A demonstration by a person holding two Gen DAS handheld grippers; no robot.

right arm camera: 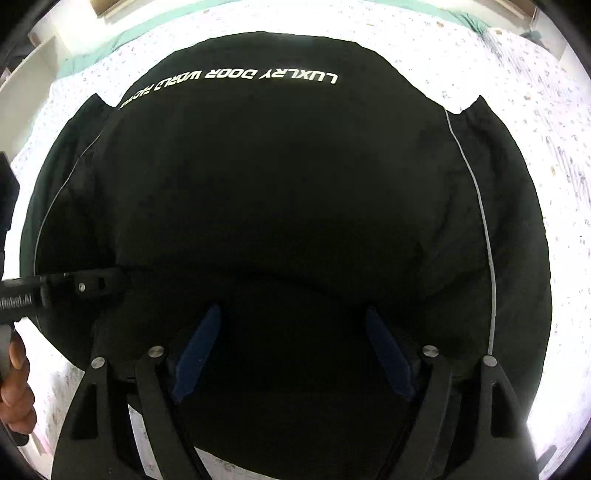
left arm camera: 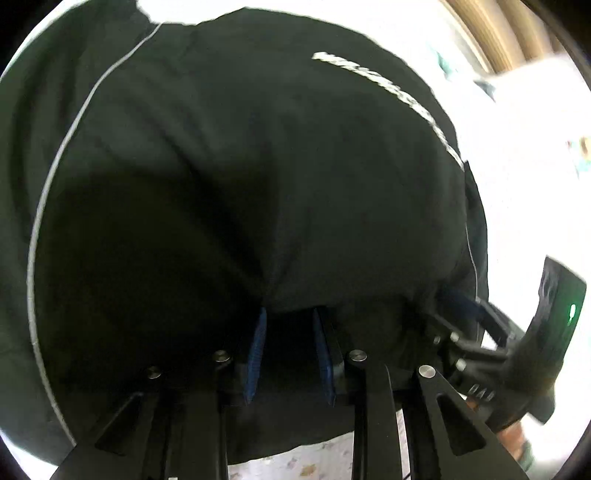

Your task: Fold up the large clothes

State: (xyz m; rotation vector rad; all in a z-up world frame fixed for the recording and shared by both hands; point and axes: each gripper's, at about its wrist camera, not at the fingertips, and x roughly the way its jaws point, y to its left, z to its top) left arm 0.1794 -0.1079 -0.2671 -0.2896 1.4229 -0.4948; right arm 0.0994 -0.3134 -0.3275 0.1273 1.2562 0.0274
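A large black garment with white lettering and thin white piping lies folded on a bed; it fills the left wrist view too. My left gripper has blue pads partly apart, with a fold of the black cloth pinched at their tips. It also shows at the left edge of the right wrist view, its tips against the cloth. My right gripper is open over the garment's near part, pads wide apart. It shows at the right of the left wrist view.
The bed sheet is white with a small floral print, and a green strip runs along its far side. A wooden frame stands at the upper right of the left wrist view. A hand holds the left gripper.
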